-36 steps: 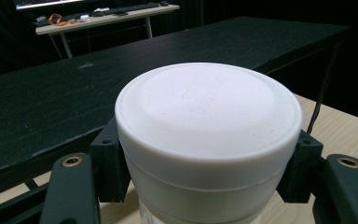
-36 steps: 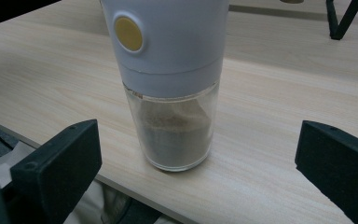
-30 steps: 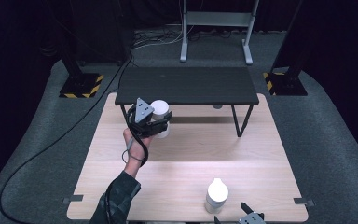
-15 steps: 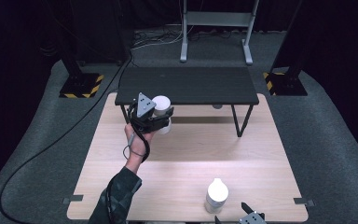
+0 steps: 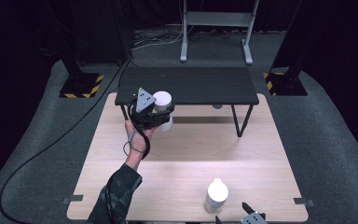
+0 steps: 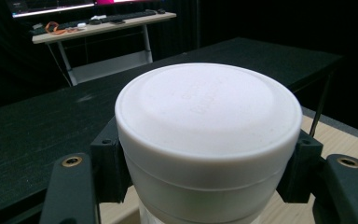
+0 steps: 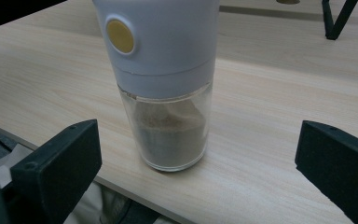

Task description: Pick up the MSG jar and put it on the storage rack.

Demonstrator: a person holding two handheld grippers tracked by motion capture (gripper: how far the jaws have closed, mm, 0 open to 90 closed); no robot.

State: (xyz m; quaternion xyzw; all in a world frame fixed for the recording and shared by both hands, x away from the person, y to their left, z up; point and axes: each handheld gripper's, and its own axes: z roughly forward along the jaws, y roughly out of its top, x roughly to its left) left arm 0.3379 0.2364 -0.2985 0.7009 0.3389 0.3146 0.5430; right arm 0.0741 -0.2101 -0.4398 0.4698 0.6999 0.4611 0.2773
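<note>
On a pale wooden tabletop [image 5: 191,154] ringed by grey carpet and black curtains: a white-capped jar [image 5: 162,101] pinched at its cap in the left claw [image 5: 156,112], held up near the far left part of the tabletop, just before a low black bench [image 5: 191,84] standing across the far edge. Seen from the left gripper view, the jar's round white lid [image 6: 205,107] gripped on both sides by black pads [image 6: 107,163], bench top dark and grainy behind it, a desk with cables and a lit screen strip farther back in the gloom. Near the front edge, right of centre, a second container, a grinder [image 5: 216,195] with white top and clear base, standing upright on the wood. Right claw [image 5: 249,217] low at the front edge just beside it, spread wide and empty; in the right gripper view, the grinder [image 7: 165,88], with a yellow button and brownish powder inside, between the two parted jaws and apart from both. Farther out: yellow-and-black striped stand bases [image 5: 81,86] on the carpet at both sides, a grey metal frame [image 5: 214,28] at the back, a black cable [image 5: 51,144] snaking across the floor at left.
</note>
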